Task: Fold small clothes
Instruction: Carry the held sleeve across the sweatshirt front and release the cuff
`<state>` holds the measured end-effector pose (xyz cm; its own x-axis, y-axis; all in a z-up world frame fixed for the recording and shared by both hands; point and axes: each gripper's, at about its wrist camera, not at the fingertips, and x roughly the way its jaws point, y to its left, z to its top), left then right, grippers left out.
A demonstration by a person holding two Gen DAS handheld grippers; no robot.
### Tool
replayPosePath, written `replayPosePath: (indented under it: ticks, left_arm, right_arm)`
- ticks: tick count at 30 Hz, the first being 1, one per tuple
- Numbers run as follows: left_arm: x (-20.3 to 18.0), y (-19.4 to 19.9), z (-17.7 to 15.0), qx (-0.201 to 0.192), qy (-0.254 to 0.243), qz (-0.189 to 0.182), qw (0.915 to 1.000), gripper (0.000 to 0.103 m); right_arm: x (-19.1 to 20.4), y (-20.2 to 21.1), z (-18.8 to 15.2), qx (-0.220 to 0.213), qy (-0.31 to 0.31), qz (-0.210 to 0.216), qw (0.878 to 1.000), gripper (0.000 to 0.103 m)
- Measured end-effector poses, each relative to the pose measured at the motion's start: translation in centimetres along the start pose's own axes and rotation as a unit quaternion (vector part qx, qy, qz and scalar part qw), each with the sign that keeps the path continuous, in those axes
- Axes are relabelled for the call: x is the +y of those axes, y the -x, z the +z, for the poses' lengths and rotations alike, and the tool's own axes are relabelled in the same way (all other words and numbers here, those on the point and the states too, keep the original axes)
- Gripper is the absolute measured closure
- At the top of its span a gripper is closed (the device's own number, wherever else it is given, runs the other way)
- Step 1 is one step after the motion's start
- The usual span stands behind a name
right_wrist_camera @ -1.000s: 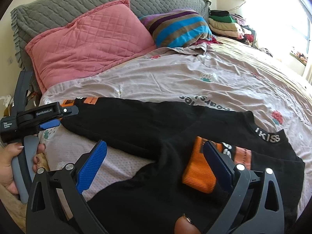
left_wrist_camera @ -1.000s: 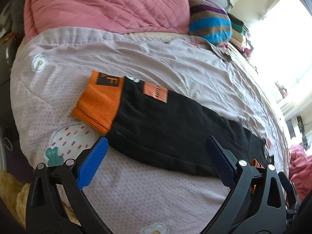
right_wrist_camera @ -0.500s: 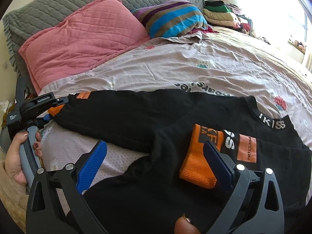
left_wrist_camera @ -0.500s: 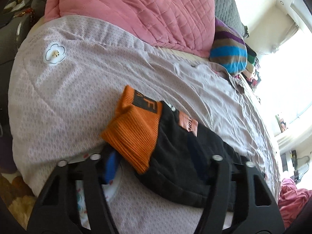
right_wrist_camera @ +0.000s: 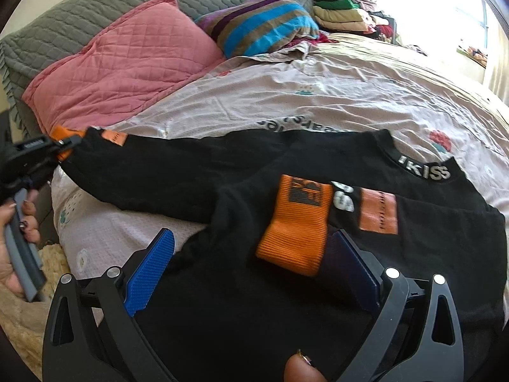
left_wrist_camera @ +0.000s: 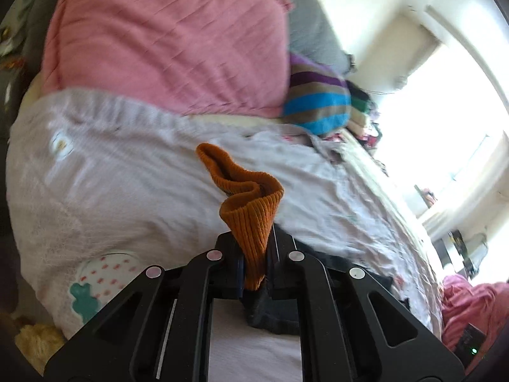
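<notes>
A black sweatshirt [right_wrist_camera: 191, 172] with orange cuffs lies spread on the bed. Its one sleeve is folded across the chest, the orange cuff [right_wrist_camera: 296, 229] lying flat. My right gripper [right_wrist_camera: 252, 237] hovers open just above that cuff and the shirt body, with nothing between its fingers. The other sleeve stretches to the left, where my left gripper [right_wrist_camera: 70, 145] is shut on its orange cuff [left_wrist_camera: 251, 210]. In the left wrist view that cuff stands bunched up out of the closed jaws of the left gripper [left_wrist_camera: 256, 254], lifted off the sheet, with black sleeve fabric hanging below.
The bed has a pale lilac printed sheet [right_wrist_camera: 318, 95]. A pink quilted pillow [right_wrist_camera: 127, 60] and a striped pillow [right_wrist_camera: 264, 25] lean on the grey headboard [right_wrist_camera: 95, 9]. Folded clothes [right_wrist_camera: 340, 9] are stacked at the far right. A hand [right_wrist_camera: 19, 222] holds the left gripper's handle.
My left gripper has gone from wide open around the left cuff to shut on it and has raised it off the sheet. The right gripper has drifted slightly nearer the folded cuff, still open.
</notes>
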<state>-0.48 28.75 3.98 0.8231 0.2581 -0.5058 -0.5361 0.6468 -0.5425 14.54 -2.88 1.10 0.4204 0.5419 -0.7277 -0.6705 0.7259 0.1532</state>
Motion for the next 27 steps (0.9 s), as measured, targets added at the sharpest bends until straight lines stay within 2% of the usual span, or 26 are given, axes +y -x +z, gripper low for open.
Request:
replayPosePath:
  ticks: [7,15,27]
  left_arm:
    - [-5.0,1.5,-0.5,-0.002,-0.045,-0.049,0.9978,0.100]
    - [-9.6,1.8,-1.7,0.007,-0.082,-0.084,0.9931,0.100]
    - [-17.0,1.7,-5.1,0.040,-0.159,-0.133,0.9774,0.100]
  right_arm:
    - [-2.9,2.0,-0.5,-0.014,-0.033,-0.014,0.999,0.005]
    - [-6.5,4.1,-1.8,-0.024,-0.072,-0.034,0.997,0.005]
    - [-11.1,7.5,-3.4,-0.047,-0.116,-0.075,0.989,0.005]
